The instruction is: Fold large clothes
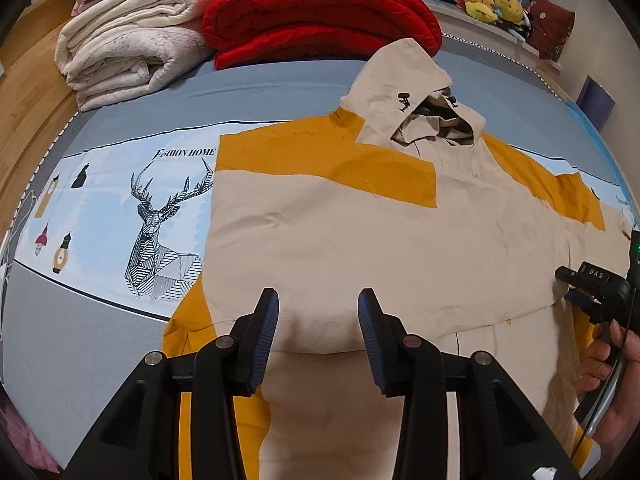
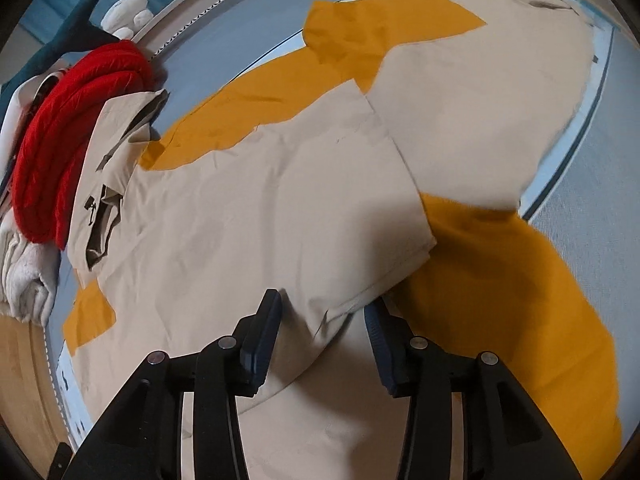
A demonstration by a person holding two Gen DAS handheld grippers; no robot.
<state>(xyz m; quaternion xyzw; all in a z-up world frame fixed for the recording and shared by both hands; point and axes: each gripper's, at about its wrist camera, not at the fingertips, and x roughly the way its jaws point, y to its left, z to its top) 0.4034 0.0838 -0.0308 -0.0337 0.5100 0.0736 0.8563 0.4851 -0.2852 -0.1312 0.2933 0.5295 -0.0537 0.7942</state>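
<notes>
Bed (image 1: 100, 320), jacket (image 1: 360, 248) hood (image 1: 392, 80) far-pointing

A beige hooded jacket (image 1: 400, 240) with mustard-yellow panels lies on a grey bed sheet (image 1: 80, 320). The sheet carries a pale blue and white band printed with a black geometric deer (image 1: 160, 236). Behind sit a bright red folded blanket (image 1: 316, 12), a cream blanket (image 1: 128, 48) and yellow plush toys (image 1: 492, 2).
</notes>
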